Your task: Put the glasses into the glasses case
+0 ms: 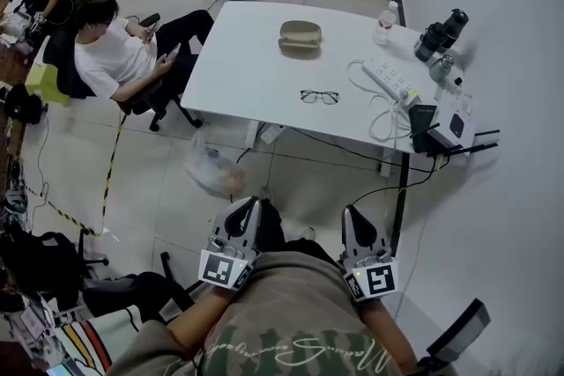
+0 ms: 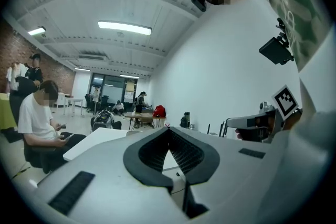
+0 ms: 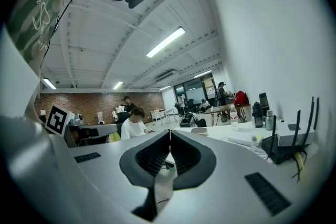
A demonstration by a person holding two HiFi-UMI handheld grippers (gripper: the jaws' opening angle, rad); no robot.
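Note:
A pair of black-framed glasses [image 1: 319, 97] lies open on the white table [image 1: 256, 75], near its front edge. Farther back on the table rests the beige glasses case [image 1: 300, 35], closed. Both grippers are held low against the person's body, well short of the table. My left gripper [image 1: 249, 207] is shut, its jaws meeting at the tip with nothing between them [image 2: 168, 129]. My right gripper [image 1: 352, 212] is likewise shut and empty [image 3: 169, 132]. Over the right gripper's jaws, the case [image 3: 199, 130] shows small on the table.
A white power strip [image 1: 388, 79] with looped cable, a water bottle [image 1: 384, 22], a black camera [image 1: 441, 35] and a router [image 1: 454, 123] crowd the table's right side. A seated person [image 1: 115, 57] is at the table's left. A plastic bag [image 1: 211, 172] lies on the floor.

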